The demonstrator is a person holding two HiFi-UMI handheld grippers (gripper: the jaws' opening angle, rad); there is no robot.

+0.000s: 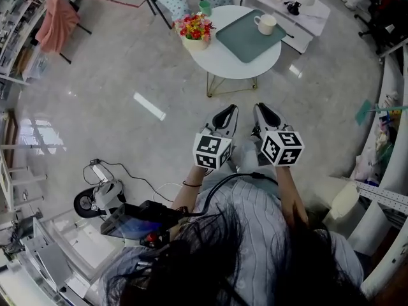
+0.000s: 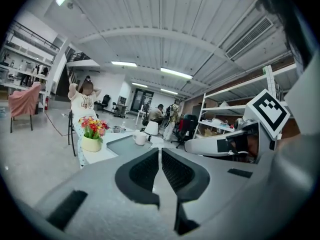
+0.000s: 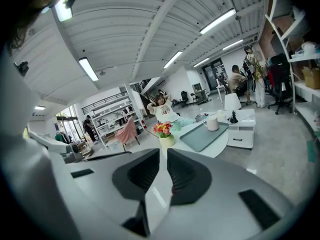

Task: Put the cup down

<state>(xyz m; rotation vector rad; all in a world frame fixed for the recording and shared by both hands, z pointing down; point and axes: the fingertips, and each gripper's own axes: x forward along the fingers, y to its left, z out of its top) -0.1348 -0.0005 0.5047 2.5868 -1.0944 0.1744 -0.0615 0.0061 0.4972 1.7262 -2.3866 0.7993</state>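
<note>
White cup [image 1: 266, 23]: upright on green tray [image 1: 241, 42], round white worktop [image 1: 220, 65], well apart from both grippers. Left gripper [image 1: 227, 111], right gripper [image 1: 262, 110]: fingers closed, empty. Advised: approach level and open the fingers just short of the cup.

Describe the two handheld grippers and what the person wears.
Both the left gripper and right gripper have pale grey bodies, black ribbed pads and a white cube with black square markers. The person wears a pale striped shirt and a thin dark wristband; a black cable crosses the shirt.
</note>
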